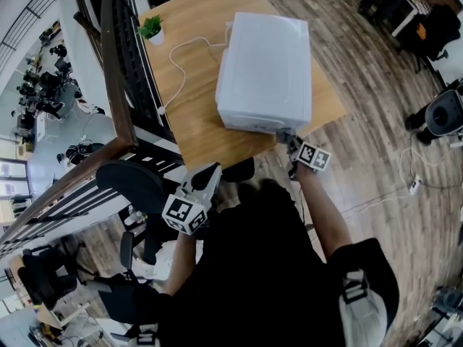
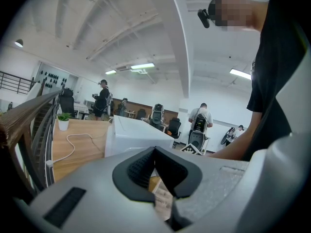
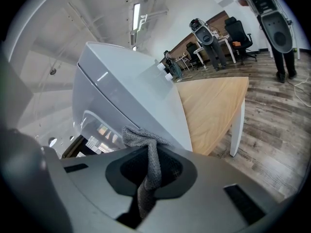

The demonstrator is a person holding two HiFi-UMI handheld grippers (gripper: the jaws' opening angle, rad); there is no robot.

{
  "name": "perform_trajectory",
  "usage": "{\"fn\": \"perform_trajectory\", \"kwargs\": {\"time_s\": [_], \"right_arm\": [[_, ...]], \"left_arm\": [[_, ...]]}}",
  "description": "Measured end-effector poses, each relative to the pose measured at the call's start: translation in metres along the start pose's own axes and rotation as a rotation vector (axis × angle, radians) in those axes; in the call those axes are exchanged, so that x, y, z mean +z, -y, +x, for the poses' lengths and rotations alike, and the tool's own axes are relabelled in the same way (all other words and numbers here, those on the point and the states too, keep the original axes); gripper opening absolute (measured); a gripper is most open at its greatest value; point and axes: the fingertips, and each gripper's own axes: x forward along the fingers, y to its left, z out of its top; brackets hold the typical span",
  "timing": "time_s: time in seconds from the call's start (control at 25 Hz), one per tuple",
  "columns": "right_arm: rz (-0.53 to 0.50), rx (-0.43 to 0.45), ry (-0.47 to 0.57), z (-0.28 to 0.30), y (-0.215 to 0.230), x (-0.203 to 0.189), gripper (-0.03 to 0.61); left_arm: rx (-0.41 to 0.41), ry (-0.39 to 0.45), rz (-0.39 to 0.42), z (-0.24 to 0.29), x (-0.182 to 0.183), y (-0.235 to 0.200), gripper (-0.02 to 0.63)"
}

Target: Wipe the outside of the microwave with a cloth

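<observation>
The white microwave (image 1: 264, 71) stands on a wooden table (image 1: 195, 132), its door side towards me. My right gripper (image 1: 289, 144) is at the microwave's lower front corner on the right. In the right gripper view it (image 3: 148, 154) is shut on a grey cloth (image 3: 146, 142), whose bunched end touches the microwave's front (image 3: 126, 96). My left gripper (image 1: 207, 179) hangs below the table's near edge, away from the microwave. In the left gripper view its jaws (image 2: 156, 154) stand together with nothing between them, and the microwave (image 2: 133, 135) lies ahead.
A small potted plant (image 1: 150, 29) and a white cable (image 1: 177, 67) are on the table's left part. A dark railing (image 1: 116, 71) runs along the left. Office chairs (image 1: 445, 110) and a floor cable (image 1: 412, 183) are on the wooden floor to the right. People stand far off (image 2: 102, 98).
</observation>
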Motion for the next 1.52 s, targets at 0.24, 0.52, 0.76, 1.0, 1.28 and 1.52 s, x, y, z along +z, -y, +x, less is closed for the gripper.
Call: {"fn": "perform_trajectory", "kwargs": {"time_s": [0.24, 0.52, 0.76, 1.0, 1.28, 1.52], "right_arm": [[0.0, 0.003, -0.023, 0.006, -0.005, -0.007, 0.018], [-0.008, 0.021, -0.044, 0.013, -0.016, -0.012, 0.018], [-0.012, 0.036, -0.061, 0.024, -0.026, -0.021, 0.018], [-0.016, 0.047, -0.077, 0.03, -0.032, -0.026, 0.017], [-0.037, 0.087, -0.1, 0.042, -0.052, -0.032, 0.018], [-0.04, 0.113, -0.118, 0.055, -0.07, -0.039, 0.017]], "left_arm": [[0.004, 0.005, 0.004, -0.002, 0.003, -0.001, 0.002], [0.022, 0.009, 0.002, -0.006, 0.004, -0.005, 0.002], [0.035, 0.02, 0.0, -0.007, 0.005, -0.009, 0.002], [0.046, 0.022, -0.007, -0.009, 0.002, -0.01, 0.002], [0.064, 0.026, -0.012, -0.013, 0.001, -0.01, 0.002], [0.086, 0.041, -0.011, -0.017, 0.005, -0.016, 0.002]]}}
